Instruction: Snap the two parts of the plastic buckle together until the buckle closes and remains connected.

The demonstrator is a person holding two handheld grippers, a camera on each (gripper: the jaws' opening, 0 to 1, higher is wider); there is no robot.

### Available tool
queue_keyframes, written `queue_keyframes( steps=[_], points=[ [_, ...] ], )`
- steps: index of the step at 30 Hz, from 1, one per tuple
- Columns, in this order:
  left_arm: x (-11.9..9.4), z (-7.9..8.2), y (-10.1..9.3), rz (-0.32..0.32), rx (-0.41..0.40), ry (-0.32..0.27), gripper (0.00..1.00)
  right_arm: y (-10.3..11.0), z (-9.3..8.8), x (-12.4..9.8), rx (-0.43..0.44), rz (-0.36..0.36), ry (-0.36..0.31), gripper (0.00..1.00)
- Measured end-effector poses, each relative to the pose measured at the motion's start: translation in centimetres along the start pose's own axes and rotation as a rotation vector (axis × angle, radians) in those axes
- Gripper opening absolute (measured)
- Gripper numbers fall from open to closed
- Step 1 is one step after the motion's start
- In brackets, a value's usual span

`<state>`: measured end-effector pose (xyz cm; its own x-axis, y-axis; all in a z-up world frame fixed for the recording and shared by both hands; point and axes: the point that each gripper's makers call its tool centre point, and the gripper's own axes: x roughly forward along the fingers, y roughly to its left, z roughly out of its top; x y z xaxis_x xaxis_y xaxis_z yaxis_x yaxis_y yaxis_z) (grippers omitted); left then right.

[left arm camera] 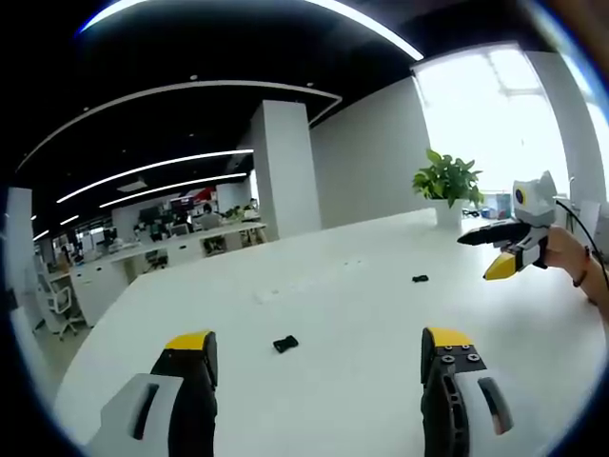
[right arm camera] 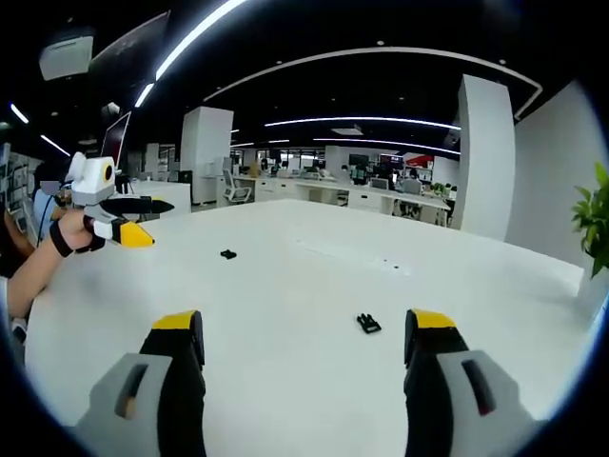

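Note:
Two small black buckle parts lie apart on the white table. One buckle part rests just ahead of my left gripper, between its wide-apart yellow-tipped jaws; it is also seen as the far buckle part. The other buckle part lies farther right; in the right gripper view this second part sits near the right jaw of my right gripper. Both grippers are open and hold nothing. A hand holds the right gripper above the table, and the left gripper hovers likewise.
A potted plant stands at the table's far edge, and the same plant appears at the right. A white pillar and office desks with chairs stand beyond the table. A person's forearm enters from the left.

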<state>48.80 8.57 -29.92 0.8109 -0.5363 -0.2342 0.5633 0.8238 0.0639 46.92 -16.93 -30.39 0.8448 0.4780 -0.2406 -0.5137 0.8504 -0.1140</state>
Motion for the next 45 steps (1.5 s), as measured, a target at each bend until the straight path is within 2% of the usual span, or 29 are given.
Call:
queue_keyframes(
  steps=[15,34,39,41,45],
  points=[
    [0.1,0.0,-0.2,-0.004,0.007,0.005,0.89,0.2,0.2,-0.1,0.004,0.004,-0.006,0.87],
    [0.0,0.7,-0.4,-0.009,0.003,-0.021,0.89,0.1,0.7,0.1,0.011,0.000,-0.026,0.87],
    [0.2,0.7,-0.4,-0.022,-0.011,-0.022,0.89,-0.4,0.7,0.0,0.023,-0.001,-0.024,0.87],
    [0.3,0.5,-0.7,-0.032,-0.012,-0.011,0.89,-0.8,1.2,-0.1,0.035,-0.014,-0.049,0.87],
    [0.4,1.1,-1.1,-0.052,-0.026,-0.034,0.89,-0.7,1.1,0.0,0.041,-0.007,-0.044,0.87]
  ],
)
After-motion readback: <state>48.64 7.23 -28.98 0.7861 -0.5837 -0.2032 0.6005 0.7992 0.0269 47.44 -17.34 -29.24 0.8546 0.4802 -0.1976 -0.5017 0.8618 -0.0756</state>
